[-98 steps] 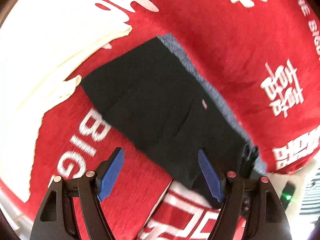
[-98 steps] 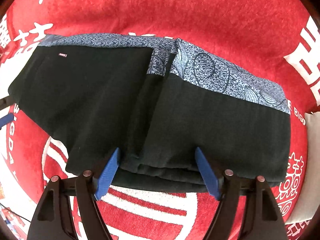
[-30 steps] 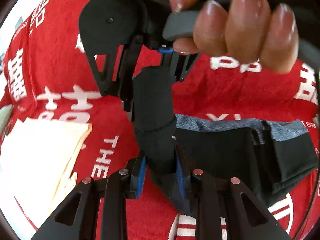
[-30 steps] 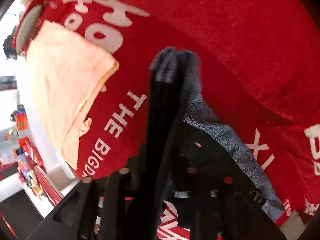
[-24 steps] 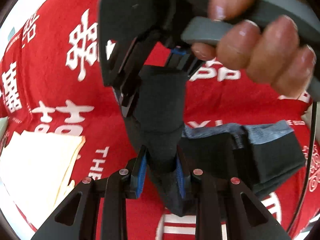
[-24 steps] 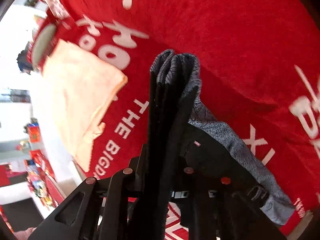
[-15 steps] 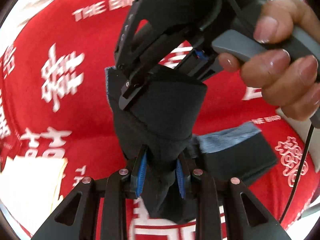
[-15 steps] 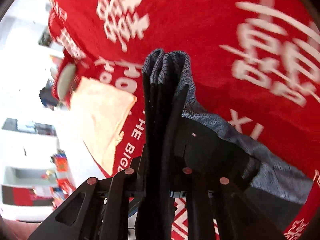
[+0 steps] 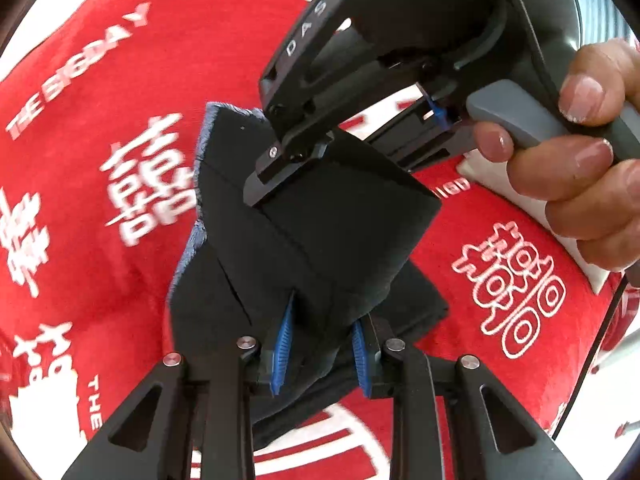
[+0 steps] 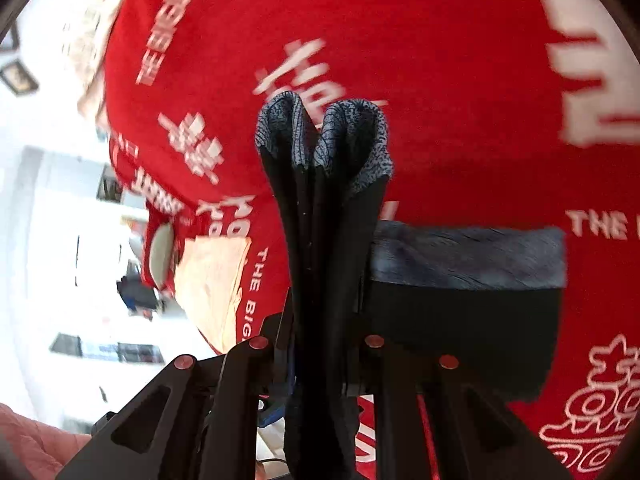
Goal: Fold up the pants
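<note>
Lighting: bright, even daylight; blown-out white glare at 9 o'clock in right view. Pants (image 9: 320, 240) render near-black, folds barely legible. Cloth (image 10: 460, 60) lettering motion-smeared at 12 and 3 o'clock. Strong fisheye bowing; dark vignette in all corners. Shadows soft, faint.

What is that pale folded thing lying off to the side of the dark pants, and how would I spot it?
Start from the red cloth with white lettering that covers the surface. Left of the black pants held up in the right gripper, near the cloth's edge, lies a folded cream fabric. It is the only pale, unprinted thing on the red.
</note>
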Demonstrator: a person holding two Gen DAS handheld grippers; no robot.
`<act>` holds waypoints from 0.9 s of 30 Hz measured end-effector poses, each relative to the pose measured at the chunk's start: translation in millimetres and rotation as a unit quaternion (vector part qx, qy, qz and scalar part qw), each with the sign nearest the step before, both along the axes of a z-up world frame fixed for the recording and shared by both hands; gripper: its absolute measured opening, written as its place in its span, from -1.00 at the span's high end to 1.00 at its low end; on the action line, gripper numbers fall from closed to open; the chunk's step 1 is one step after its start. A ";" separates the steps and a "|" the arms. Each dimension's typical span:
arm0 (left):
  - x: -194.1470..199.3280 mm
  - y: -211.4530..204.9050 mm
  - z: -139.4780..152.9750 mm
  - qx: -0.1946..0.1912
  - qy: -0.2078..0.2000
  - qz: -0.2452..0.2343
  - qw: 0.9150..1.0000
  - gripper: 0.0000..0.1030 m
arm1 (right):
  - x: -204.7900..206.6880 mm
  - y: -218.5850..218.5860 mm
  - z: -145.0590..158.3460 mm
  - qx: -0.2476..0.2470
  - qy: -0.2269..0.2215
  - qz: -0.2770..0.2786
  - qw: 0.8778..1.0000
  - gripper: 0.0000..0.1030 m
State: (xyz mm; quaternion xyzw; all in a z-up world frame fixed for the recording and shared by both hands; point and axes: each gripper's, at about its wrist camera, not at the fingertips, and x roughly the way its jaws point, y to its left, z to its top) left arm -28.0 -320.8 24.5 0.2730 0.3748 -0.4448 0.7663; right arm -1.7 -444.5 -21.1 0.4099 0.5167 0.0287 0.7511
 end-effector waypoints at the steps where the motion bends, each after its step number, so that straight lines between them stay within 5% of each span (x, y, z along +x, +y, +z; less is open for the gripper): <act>1: -5.9 -9.7 -8.8 0.013 0.000 -0.008 1.000 0.45 | -9.0 -9.4 -8.2 -0.004 0.003 -0.009 1.000 0.68; 12: -33.4 -40.7 -83.6 0.096 0.019 -0.023 0.995 0.45 | -60.9 -52.4 -117.2 0.024 0.053 -0.068 0.996 0.66; 16: -42.0 -40.7 -82.7 0.109 0.009 -0.037 0.993 0.35 | -71.1 -53.5 -120.8 0.014 0.055 -0.069 0.996 0.60; 21: -30.1 -25.1 -58.9 0.086 0.062 -0.033 0.994 0.23 | -69.1 -47.1 -104.2 -0.050 0.077 -0.053 0.994 0.47; 23: -18.1 -8.7 -44.8 0.072 0.063 -0.010 0.995 -0.06 | -76.1 -46.2 -101.1 -0.078 0.093 -0.048 0.991 0.47; 27: 19.6 16.5 -27.5 0.060 0.069 0.053 0.994 -0.06 | -89.2 -46.1 -92.9 -0.126 0.120 -0.051 0.983 0.37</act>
